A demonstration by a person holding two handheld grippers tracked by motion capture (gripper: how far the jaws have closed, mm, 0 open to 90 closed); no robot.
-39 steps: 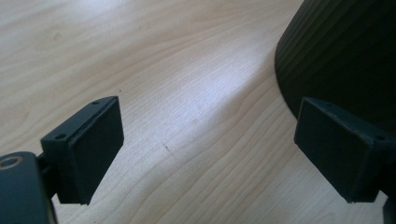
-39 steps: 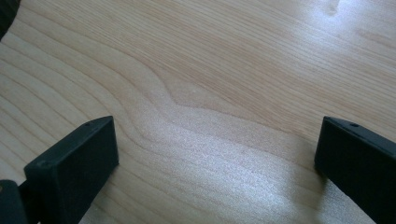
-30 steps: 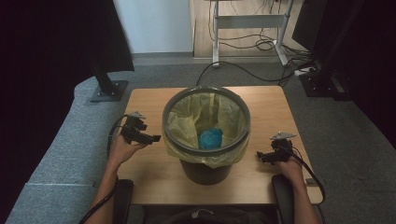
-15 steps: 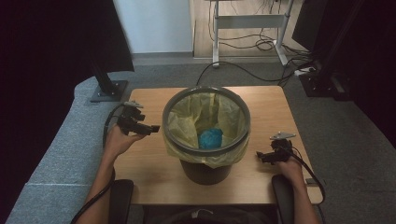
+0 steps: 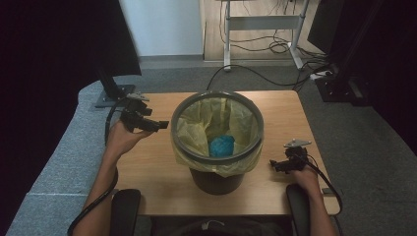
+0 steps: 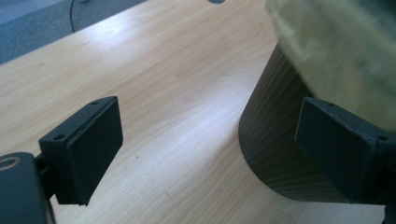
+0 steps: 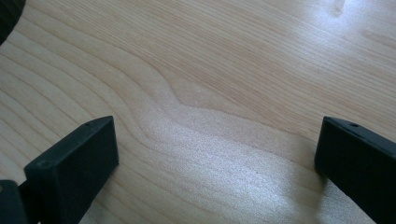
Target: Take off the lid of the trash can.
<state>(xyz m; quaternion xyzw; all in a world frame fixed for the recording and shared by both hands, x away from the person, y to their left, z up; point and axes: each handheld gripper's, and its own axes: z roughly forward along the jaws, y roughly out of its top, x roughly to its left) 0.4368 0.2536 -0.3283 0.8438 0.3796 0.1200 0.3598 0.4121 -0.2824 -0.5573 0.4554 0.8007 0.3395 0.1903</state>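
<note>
Inspector A: Any text, labels, brands or numbers legible?

Inspector B: None. The bin (image 5: 216, 147), its liner (image 5: 194, 135) and the table (image 5: 275, 110) carry no readable marking in the high view.

Inspector A: And in the gripper views?

Inspector B: Bare wood grain and plain black jaws; nothing printed.

High view overlooks table (image 5: 162, 167); gripper views hug it.

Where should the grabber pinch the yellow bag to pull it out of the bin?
Probably the folded-over edge of the yellow bag, hanging outside the bin rim on the left. The left gripper is open and close beside it, so come in sideways from the left. That loose flap sticks out, thin enough for two flat jaws.
</note>
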